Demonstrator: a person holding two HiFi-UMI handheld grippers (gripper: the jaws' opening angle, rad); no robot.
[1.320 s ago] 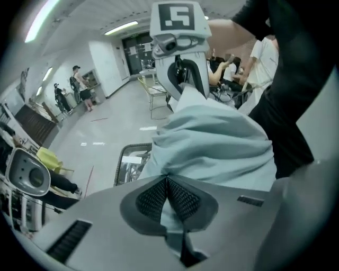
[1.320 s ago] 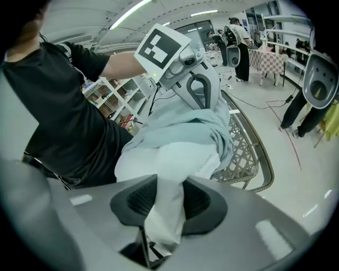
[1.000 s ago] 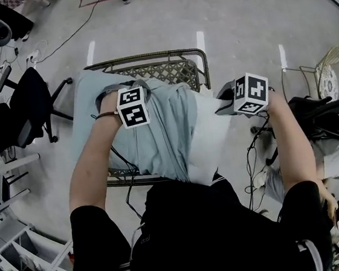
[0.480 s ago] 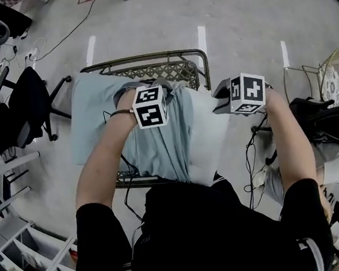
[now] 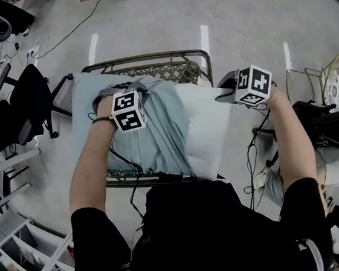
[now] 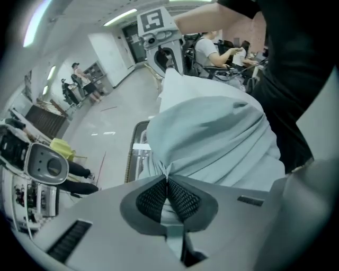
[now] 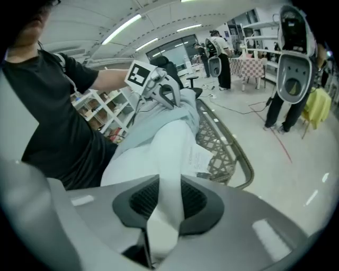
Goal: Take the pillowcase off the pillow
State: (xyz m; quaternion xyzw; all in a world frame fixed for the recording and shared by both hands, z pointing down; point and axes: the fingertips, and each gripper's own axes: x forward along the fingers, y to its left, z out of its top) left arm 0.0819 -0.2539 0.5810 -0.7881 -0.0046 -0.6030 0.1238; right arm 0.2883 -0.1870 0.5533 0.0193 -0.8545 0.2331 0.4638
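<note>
A white pillow [image 5: 208, 127] lies on a wicker chair [image 5: 149, 60], its left part still inside a light blue pillowcase [image 5: 157, 136]. My left gripper [image 6: 168, 180] is shut on a bunched fold of the pillowcase [image 6: 212, 137], near the chair's back [image 5: 122, 94]. My right gripper [image 7: 169, 196] holds the pillow's bare white corner [image 7: 169, 153] at the right [image 5: 228, 87]. Its jaws have just been closing, and the corner is pinched between the pads. Each gripper shows in the other's view: the right gripper [image 6: 164, 53] and the left gripper [image 7: 164, 92].
A black office chair [image 5: 28, 99] stands left of the wicker chair, and white shelves [image 5: 26, 263] are at the lower left. At the right stands a wire chair [image 5: 327, 77], with dark bags and cables on the floor below it. People stand in the background [image 7: 294, 69].
The left gripper swung right, then came back left with the pillowcase, baring more white pillow. The right gripper drifted a little right and away with the pillow corner.
</note>
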